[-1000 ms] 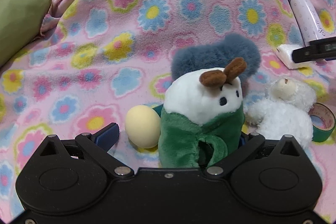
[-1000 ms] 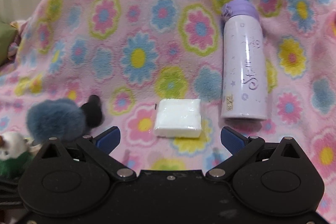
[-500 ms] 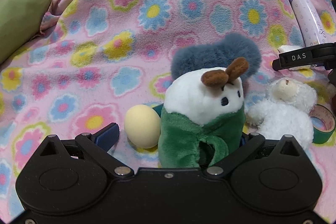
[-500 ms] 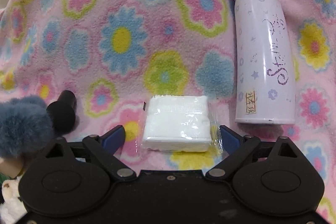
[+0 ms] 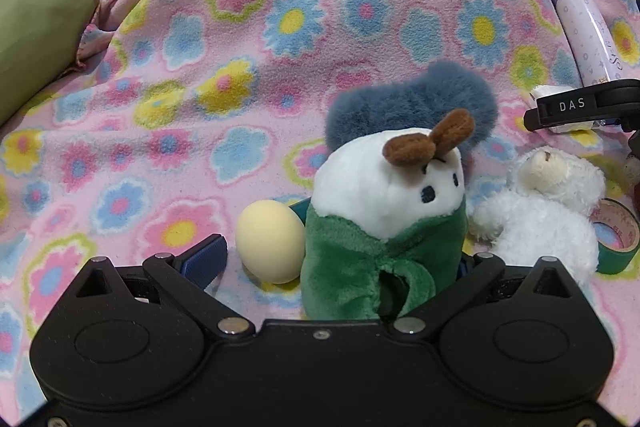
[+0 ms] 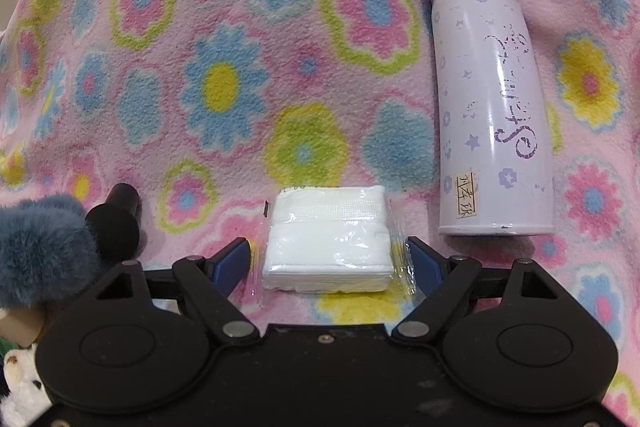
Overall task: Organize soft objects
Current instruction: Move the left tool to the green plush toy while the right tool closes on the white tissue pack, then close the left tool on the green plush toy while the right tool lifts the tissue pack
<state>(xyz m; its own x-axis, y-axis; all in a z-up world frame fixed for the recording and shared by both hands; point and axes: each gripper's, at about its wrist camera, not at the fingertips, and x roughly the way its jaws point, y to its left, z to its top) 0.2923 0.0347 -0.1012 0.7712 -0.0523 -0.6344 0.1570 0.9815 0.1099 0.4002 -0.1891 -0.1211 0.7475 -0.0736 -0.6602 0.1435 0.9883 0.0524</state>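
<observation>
Place: a home, likely a sofa or bed
Cover: flowered pink fleece blanket [image 5: 248, 39] ahead of the gripper
Cushion: green pillow [image 5: 32, 35], far left
Belongings: plush toys [image 5: 384, 223], a drinking flask [image 6: 492, 107]

Your left gripper [image 5: 324, 263] stands wide around the green-white plush [image 5: 384, 223]; a pale egg [image 5: 270, 241] touches its side.
</observation>
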